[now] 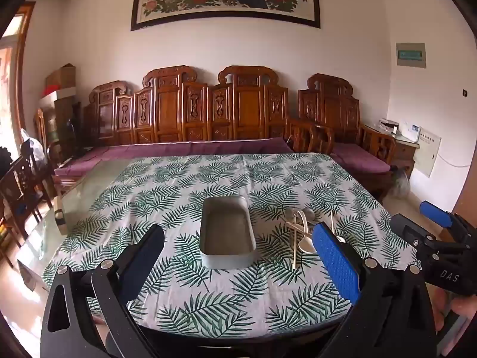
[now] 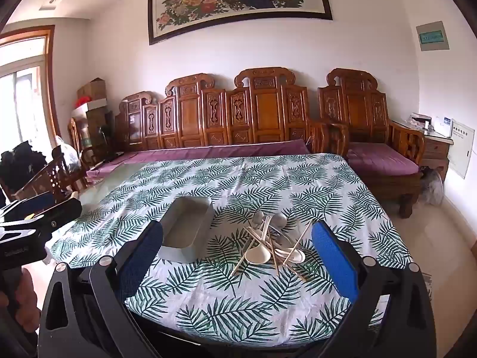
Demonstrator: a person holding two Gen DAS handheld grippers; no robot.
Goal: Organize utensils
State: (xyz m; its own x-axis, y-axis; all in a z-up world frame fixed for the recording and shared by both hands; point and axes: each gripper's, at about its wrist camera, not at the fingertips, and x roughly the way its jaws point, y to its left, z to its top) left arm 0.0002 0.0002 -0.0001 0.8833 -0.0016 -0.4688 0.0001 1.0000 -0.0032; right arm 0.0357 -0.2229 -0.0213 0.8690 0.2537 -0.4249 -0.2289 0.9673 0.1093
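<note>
Utensils [image 2: 272,246] heaped beside tin [image 2: 186,232] (empty), L claw [image 1: 238,259] & R claw [image 2: 238,256] agape.

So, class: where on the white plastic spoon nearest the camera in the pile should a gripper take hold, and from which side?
Grip the white plastic spoon by its thin handle, which slopes up off the cloth, coming from above with fingers across it. Its bowl lies flat; wooden chopsticks crowd it on the right.
</note>
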